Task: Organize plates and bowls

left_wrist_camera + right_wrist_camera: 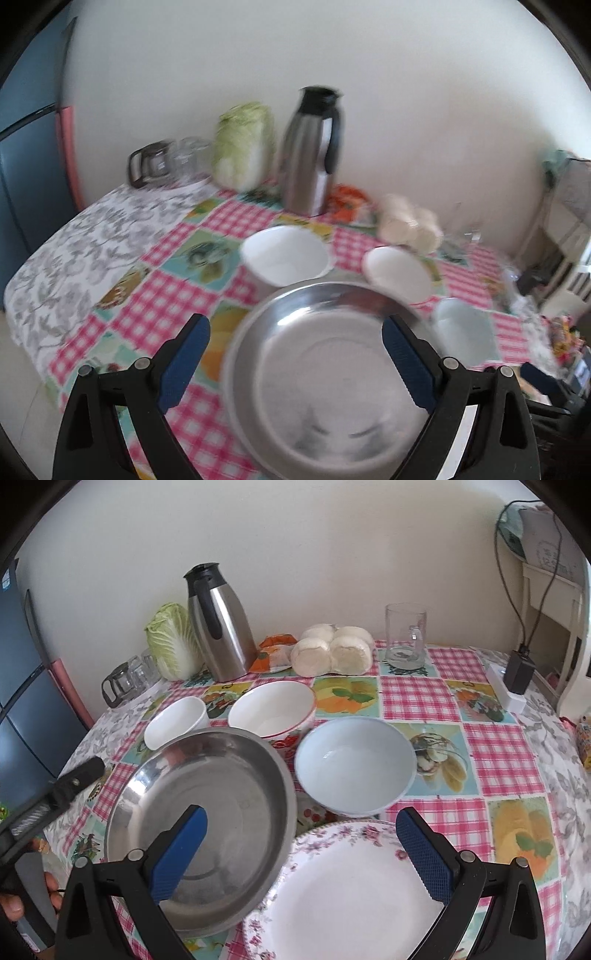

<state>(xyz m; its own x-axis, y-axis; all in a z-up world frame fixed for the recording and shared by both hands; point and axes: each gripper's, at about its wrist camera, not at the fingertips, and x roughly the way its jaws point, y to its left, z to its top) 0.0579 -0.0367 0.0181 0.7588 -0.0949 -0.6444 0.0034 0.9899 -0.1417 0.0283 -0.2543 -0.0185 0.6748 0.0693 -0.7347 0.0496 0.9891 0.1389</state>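
The left gripper point(295, 354) hangs with its jaws spread wide over a steel pan point(328, 380) on the checked desk point(155, 306). Beyond the pan stand three white bowls point(286, 254); farther back, by the wall, a steel thermos point(312, 151) and a cabbage point(243, 146).

Each gripper is built of 2 black, angular plastic arms, tipped with blue pads point(183, 853) of cross-hatched rubber. Round silver pivot pins point(449, 362) are set along the arms of the left gripper point(295, 363) and the right gripper point(301, 851) alike.
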